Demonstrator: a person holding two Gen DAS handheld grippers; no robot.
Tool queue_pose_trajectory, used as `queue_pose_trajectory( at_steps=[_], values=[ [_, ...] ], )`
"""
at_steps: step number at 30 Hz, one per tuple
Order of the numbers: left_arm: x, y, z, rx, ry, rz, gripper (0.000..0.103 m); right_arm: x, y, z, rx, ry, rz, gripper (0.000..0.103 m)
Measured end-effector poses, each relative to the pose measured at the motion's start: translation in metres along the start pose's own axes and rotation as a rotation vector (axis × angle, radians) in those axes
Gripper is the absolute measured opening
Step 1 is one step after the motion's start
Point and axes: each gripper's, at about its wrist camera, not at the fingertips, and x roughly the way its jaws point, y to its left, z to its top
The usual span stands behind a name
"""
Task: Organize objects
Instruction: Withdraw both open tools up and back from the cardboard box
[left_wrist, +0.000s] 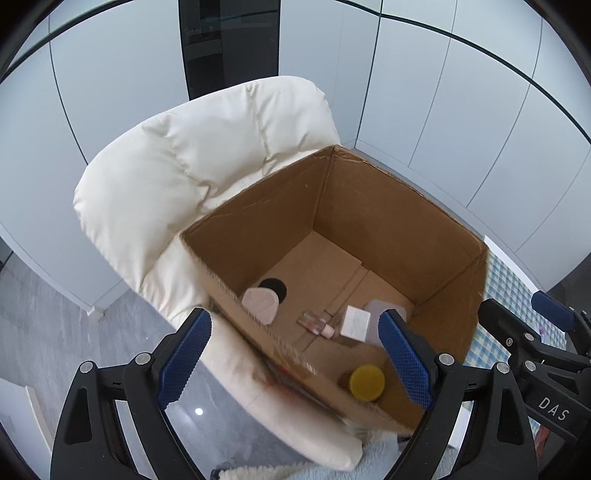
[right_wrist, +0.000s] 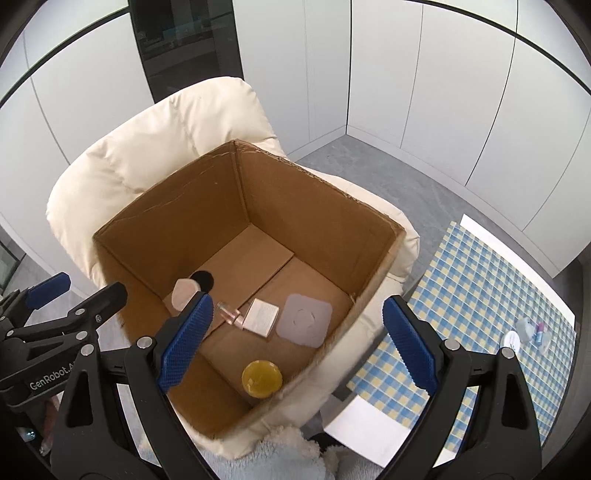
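Above the cardboard box (right_wrist: 325, 229) on a cream armchair (right_wrist: 155, 147), both my grippers hang with nothing in them: my left gripper (left_wrist: 295, 365) stands wide, its blue pads apart over the near rim, and my right gripper (right_wrist: 299, 343) is just as spread, grasping nothing. I judge this a pause between deposits, the next move being a swing toward 3 o'clock, where small toiletries (right_wrist: 532, 332) wait on the checked tablecloth (right_wrist: 461, 295), calling for a careful pinch on 1 small item. In the box lie 6 things: a yellow-lidded jar (right_wrist: 262, 378) at 6 o'clock, a pale square pad (right_wrist: 304, 319), a white carton (right_wrist: 260, 316), a small clear bottle (right_wrist: 231, 314), a pinkish compact (right_wrist: 184, 291) at 9 o'clock touching a black disc (right_wrist: 205, 279)
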Motion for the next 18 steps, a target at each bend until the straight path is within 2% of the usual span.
queue_pose_trajectory(
  at_steps=[8,18],
  values=[
    [-0.037,0.001,-0.02,0.004,-0.019,-0.012,0.092,-0.052,0.008,-0.024,-0.04,-0.031,-0.017,0.095],
    [-0.08,0.005,-0.055,0.027,-0.024,-0.01,0.092,-0.104,0.013,-0.058,-0.027,-0.058,-0.012,0.095]
  ],
)
